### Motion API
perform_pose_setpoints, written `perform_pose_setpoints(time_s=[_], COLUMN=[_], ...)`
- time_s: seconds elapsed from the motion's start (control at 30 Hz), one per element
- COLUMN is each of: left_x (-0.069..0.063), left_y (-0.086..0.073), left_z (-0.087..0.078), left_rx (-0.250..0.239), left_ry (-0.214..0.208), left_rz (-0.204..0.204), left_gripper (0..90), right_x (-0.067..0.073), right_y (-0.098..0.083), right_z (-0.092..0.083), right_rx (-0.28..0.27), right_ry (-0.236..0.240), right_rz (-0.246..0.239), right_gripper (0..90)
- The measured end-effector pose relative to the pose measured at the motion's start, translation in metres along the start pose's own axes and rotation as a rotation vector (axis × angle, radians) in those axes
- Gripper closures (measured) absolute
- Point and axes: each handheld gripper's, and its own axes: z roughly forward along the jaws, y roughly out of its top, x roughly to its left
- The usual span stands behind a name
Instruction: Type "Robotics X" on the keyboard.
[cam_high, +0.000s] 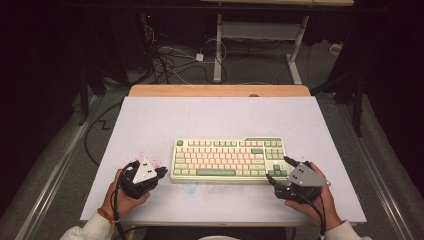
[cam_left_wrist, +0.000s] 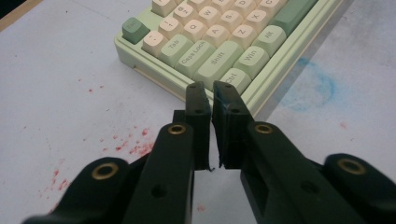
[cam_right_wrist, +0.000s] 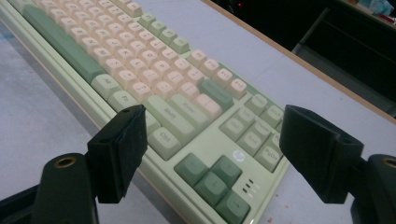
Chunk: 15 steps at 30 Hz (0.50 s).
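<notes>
1. The pale green and cream plastic keyboard (cam_left_wrist: 219, 42) carries readable legends in the left gripper view; green keys read "Tab", "Caps Lock", "Shift", "Ctrl", "Win", "Alt"; cream keys read "A", "Z", "X".
2. In the right gripper view its keys (cam_right_wrist: 187, 116) show legends too blurred to read.

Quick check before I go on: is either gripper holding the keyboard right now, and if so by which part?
Nothing is held. The left gripper is shut on air just short of the keyboard's near-left corner. The right gripper stands open over its arrow-key corner, pads clear.
</notes>
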Motion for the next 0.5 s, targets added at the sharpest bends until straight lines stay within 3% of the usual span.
perform_pose_setpoints(time_s=[0.1,0.5], left_x=[0.0,0.005], left_y=[0.001,0.015], left_z=[-0.001,0.002], left_rx=[0.003,0.015], left_ry=[-0.027,-0.045], left_rz=[-0.009,-0.001], left_gripper=[87.7,87.8], right_x=[0.0,0.002], right_y=[-0.004,-0.009], right_z=[-0.002,0.0], right_rx=[0.01,0.024], right_ry=[-0.002,0.026], right_rz=[0.009,0.016], right_gripper=[23.7,23.7])
